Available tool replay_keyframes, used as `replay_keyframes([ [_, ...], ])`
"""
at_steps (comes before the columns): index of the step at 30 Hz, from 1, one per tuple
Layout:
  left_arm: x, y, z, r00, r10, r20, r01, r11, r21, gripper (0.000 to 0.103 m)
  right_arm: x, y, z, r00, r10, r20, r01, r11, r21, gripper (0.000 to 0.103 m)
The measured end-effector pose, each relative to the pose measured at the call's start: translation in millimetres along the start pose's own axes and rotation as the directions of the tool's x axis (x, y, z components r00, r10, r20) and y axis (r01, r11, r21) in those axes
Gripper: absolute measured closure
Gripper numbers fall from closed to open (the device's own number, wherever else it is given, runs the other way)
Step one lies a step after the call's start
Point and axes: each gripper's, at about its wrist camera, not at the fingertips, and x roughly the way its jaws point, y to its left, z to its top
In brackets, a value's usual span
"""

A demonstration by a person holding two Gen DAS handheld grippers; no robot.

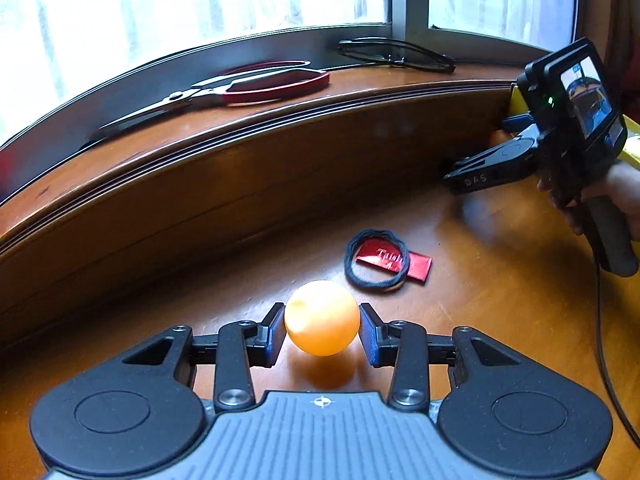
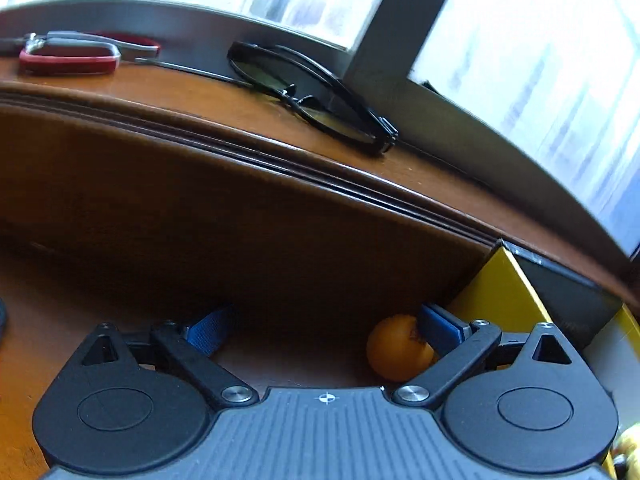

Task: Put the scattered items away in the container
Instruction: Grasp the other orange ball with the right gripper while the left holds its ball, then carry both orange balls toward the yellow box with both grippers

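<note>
Left gripper [image 1: 322, 330] pinching an orange ball [image 1: 322, 317] between its blue pads: smooth, matte, slightly dented, lifted just above the wooden table [image 1: 500, 320]. Right gripper [image 2: 324, 330] jaws spread wide, nothing gripped; a second ball [image 2: 396, 348], orange with a dark mark, sits by its right finger, beside the yellow box [image 2: 500, 296].

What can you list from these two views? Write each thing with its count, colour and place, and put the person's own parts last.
ball: 2, orange; one between left pads, one on the table by the box
hair tie: 1, black, on the packet
packet: 1, red, table
scissors: 1, red-handled, sill
glasses: 1, black, sill
box: 1, yellow, table's right
left gripper: black, blue pads
right gripper: black, open
hand: 1, on right gripper's handle
</note>
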Motion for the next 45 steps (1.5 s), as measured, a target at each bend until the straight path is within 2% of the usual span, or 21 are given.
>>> replay_keyframes([
  [2,-2,0,-2,1.000,0.026,0.001,-0.026,1.000,-0.005,0.062,-2,-2,1,1.000,0.016,-0.014,-0.016,1.000,0.023,0.000],
  [5,-3,1,-4,0.998,0.066,0.001,-0.066,0.998,-0.012,0.062,-17,-14,-3,0.997,0.082,-0.016,-0.079,0.988,0.131,0.000],
  [8,-4,4,-8,0.997,0.079,-0.009,-0.079,0.996,-0.037,0.061,-46,-32,-17,0.966,0.258,0.033,-0.256,0.921,0.294,0.005],
  [9,-4,5,-9,0.996,0.089,-0.015,-0.089,0.995,-0.045,0.061,-55,-32,-22,0.962,0.266,0.056,-0.270,0.912,0.310,0.005],
  [10,-4,6,-10,0.995,0.097,-0.019,-0.098,0.994,-0.053,0.061,-63,-29,-28,0.968,0.241,0.070,-0.251,0.920,0.300,0.005],
  [12,-5,7,-12,0.995,0.101,-0.025,-0.103,0.992,-0.071,0.061,-71,-19,-37,0.986,0.145,0.081,-0.161,0.951,0.263,0.005],
  [14,-8,8,-14,0.995,0.100,-0.030,-0.103,0.991,-0.085,0.061,-69,-14,-42,0.995,0.079,0.064,-0.093,0.963,0.252,0.005],
  [19,-10,6,-14,0.994,0.102,-0.037,-0.105,0.989,-0.105,0.061,-44,-22,-36,0.993,0.120,0.001,-0.113,0.931,0.348,0.015],
  [22,-11,3,-12,0.995,0.098,-0.034,-0.101,0.990,-0.101,0.061,-39,-27,-38,0.990,0.140,-0.012,-0.123,0.903,0.412,0.030],
  [24,-11,2,-11,0.995,0.098,-0.029,-0.100,0.990,-0.102,0.061,-37,-30,-41,0.991,0.136,-0.004,-0.122,0.900,0.418,0.050],
  [26,-14,1,-9,0.995,0.097,-0.019,-0.098,0.990,-0.101,0.061,-38,-30,-42,0.992,0.127,-0.005,-0.114,0.903,0.414,0.062],
  [31,-24,-3,-9,0.996,0.090,0.009,-0.089,0.992,-0.089,0.061,-43,-33,-43,0.986,0.168,-0.006,-0.147,0.883,0.446,0.063],
  [34,-29,-4,-11,0.997,0.074,0.014,-0.073,0.994,-0.085,0.061,-57,-33,-47,0.976,0.219,-0.004,-0.190,0.854,0.484,0.063],
  [38,-36,-4,-16,0.998,0.063,0.024,-0.061,0.995,-0.080,0.061,-84,-32,-56,0.966,0.257,-0.002,-0.219,0.829,0.515,0.063],
  [45,-54,-5,-33,0.999,0.026,0.047,-0.023,0.998,-0.059,0.061,-137,-26,-61,0.960,0.279,0.027,-0.250,0.810,0.531,0.063],
])
